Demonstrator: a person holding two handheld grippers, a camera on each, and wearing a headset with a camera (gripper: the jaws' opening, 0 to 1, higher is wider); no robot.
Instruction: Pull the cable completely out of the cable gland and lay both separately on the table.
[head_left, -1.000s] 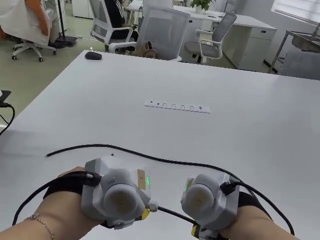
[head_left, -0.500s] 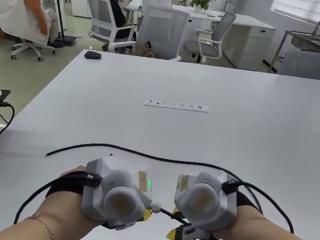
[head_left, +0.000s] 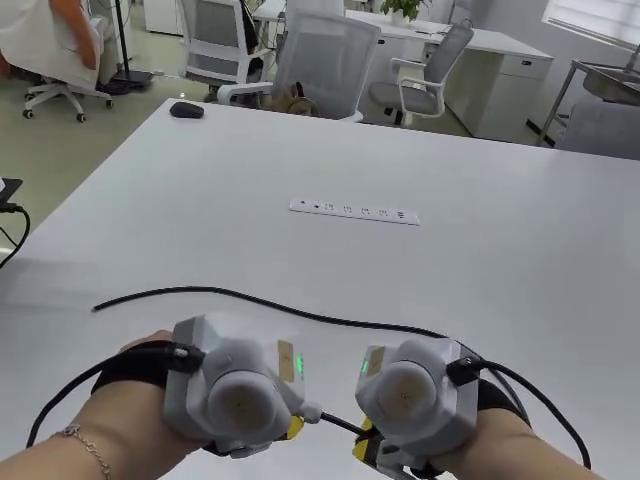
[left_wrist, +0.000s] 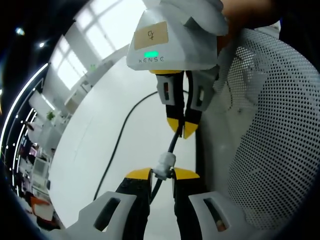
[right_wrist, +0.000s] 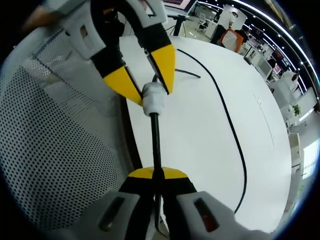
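White table (head_left: 300, 150); left tool (left_wrist: 163, 174) pinches gland (left_wrist: 165, 163), right tool (right_wrist: 156, 173) pinches cable (right_wrist: 156, 142).

My left gripper (left_wrist: 161, 175) holds the cable gland (left_wrist: 165, 164)
The black cable (left_wrist: 173, 142) runs from the gland up into my right gripper (left_wrist: 181, 128), which pinches it above the white table (left_wrist: 90, 150).

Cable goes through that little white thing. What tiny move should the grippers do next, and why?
Probably draw the right gripper away from the left gripper, along the cable. The left is shut on the white cable gland, the right on the cable, which is threaded through it.
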